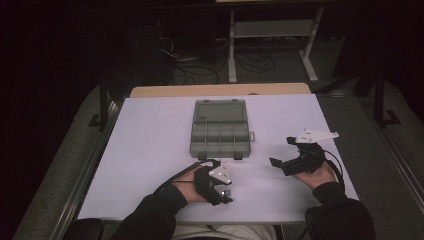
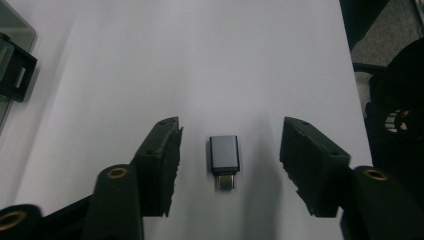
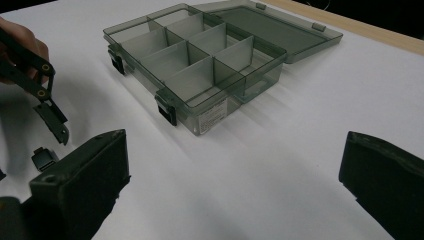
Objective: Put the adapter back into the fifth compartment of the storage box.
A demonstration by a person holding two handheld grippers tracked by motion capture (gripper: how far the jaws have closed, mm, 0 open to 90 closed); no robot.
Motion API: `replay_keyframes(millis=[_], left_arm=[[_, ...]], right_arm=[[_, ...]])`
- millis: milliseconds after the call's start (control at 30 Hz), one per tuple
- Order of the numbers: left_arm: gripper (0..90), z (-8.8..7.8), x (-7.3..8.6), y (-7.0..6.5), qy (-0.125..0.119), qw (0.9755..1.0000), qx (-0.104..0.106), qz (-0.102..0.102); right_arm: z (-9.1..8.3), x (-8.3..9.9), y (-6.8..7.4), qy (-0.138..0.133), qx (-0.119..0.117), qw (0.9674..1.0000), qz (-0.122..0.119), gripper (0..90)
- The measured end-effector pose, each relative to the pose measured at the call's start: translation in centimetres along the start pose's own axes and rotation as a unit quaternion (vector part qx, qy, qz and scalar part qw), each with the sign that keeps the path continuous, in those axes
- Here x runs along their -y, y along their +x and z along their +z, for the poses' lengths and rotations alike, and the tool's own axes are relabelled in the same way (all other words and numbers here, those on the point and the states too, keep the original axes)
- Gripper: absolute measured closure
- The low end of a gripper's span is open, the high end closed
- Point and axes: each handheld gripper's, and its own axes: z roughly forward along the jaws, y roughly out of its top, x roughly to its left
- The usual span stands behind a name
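Both jaws of the left hand-held gripper flank, untouching, an adapter.

High view overhead, facing forward; gripper views low, close; organizer box shared with right's.

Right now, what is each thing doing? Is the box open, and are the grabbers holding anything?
Organizer box: open, lid laid flat behind it, compartments look empty.
USB adapter: lying flat on the table between the left jaws, not gripped.
Left hand-held gripper: open, jaws either side of the adapter.
Right hand-held gripper: open, holding nothing.
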Motion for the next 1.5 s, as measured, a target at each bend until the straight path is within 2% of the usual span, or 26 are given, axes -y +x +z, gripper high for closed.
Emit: replay_keyframes(millis=[133,233,267,300,333,367,467,867,1500], left_arm=[[51.4,0.0,0.1,0.0,0.005,1.0000,0.001,0.004],[60.0,0.0,0.0,0.0,0.003,1.0000,-0.002,0.008],[60.0,-0.1,0.0,0.0,0.001,1.0000,-0.004,0.007],[64.3,-0.1,0.0,0.0,0.001,1.0000,-0.004,0.007],[64.3,0.0,0.1,0.0,0.006,0.9999,-0.004,0.010],[70.0,0.1,0.1,0.1,0.008,0.9999,-0.003,0.009],[75.7,0.0,0.2,0.3,0.008,1.0000,-0.002,0.003],[76.3,-0.4,0.3,0.6,0.007,1.0000,0.002,-0.006],[76.2,-3.3,-0.1,1.9,-0.006,0.9997,-0.014,-0.018]], right_arm=[[0.0,0.0,0.0,0.000,0.000,1.0000,0.000,0.0],[0.0,0.0,0.0,0.000,0.000,1.0000,0.000,0.0],[0.0,0.0,0.0,0.000,0.000,1.0000,0.000,0.0],[0.0,0.0,0.0,0.000,0.000,1.0000,0.000,0.0],[0.0,0.0,0.0,0.000,-0.001,1.0000,0.000,0.0],[0.0,0.0,0.0,0.000,-0.001,1.0000,0.000,0.0],[0.0,0.0,0.0,0.001,-0.002,1.0000,0.000,0.0],[0.0,0.0,0.0,0.003,-0.003,1.0000,0.000,0.0],[0.0,0.0,0.0,0.003,-0.002,1.0000,0.001,0.0]])
